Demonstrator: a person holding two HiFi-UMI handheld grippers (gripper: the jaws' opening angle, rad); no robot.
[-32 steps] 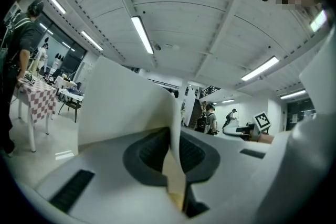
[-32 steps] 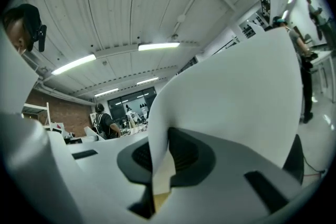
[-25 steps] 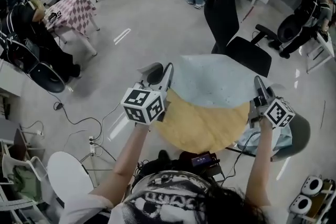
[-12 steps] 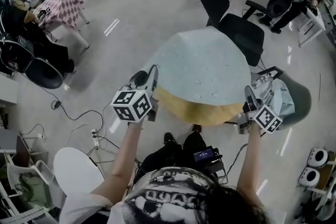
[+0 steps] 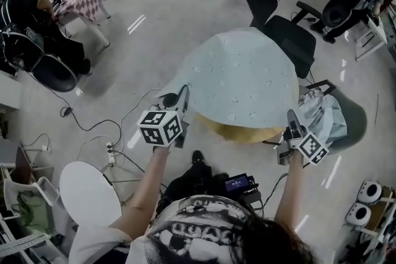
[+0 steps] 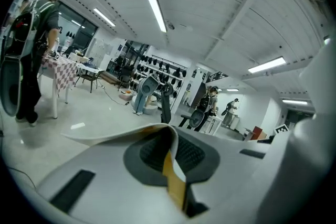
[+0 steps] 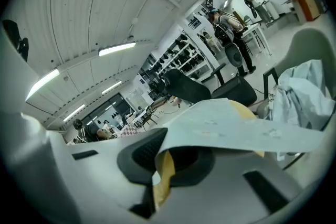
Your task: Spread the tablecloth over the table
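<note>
Moved: the cloth (image 5: 241, 80) has been drawn nearer across the desk (image 5: 238, 132). A second ago it covered only the far half; now just a near strip of wood is bare. Both tools have come down and nearer.
Left tool (image 5: 184, 97): clamped on the cloth's near-left edge.
Right tool (image 5: 291, 120): clamped on the near-right edge, its jaws just tightened a little.
Risk: pulling much further could drag the far edge off the desk. An uneven pull would skew the cloth. The thin hem could slip from either pinch.
Containers: none seen. A crumpled bundle (image 5: 322, 113) lies on the chair (image 5: 351, 119) right of the desk.
</note>
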